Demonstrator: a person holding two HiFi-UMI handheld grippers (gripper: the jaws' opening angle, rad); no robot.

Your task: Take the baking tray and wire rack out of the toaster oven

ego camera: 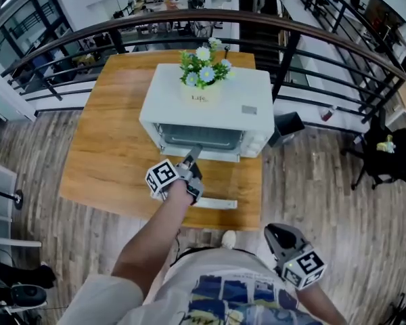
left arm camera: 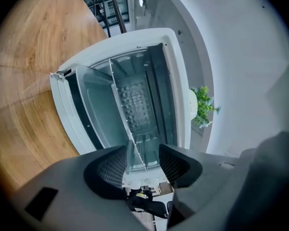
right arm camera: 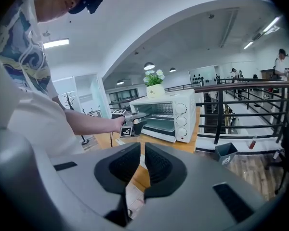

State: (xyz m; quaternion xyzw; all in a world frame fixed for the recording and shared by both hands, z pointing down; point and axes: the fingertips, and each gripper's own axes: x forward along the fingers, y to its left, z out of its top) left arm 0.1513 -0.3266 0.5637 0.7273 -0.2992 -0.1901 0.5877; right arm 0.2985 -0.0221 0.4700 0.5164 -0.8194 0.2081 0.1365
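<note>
A white toaster oven (ego camera: 210, 107) stands on the wooden table (ego camera: 115, 134) with its glass door (ego camera: 213, 202) folded down. In the left gripper view, which is rolled sideways, the oven cavity (left arm camera: 154, 90) shows a metal shelf, wire rack or tray (left arm camera: 135, 105), seen edge-on. My left gripper (ego camera: 193, 156) is level at the oven mouth and open (left arm camera: 143, 160). The shelf's thin front edge runs between its fingers and neither pad presses on it. My right gripper (ego camera: 274, 234) hangs low by the person's body, off the table, shut (right arm camera: 142, 162) and holding nothing.
A pot of flowers (ego camera: 204, 80) sits on top of the oven. A black railing (ego camera: 311, 46) curves behind the table, with a dark bin (ego camera: 287, 124) on the floor to the right. The right gripper view shows the oven (right arm camera: 183, 105) from its knob side.
</note>
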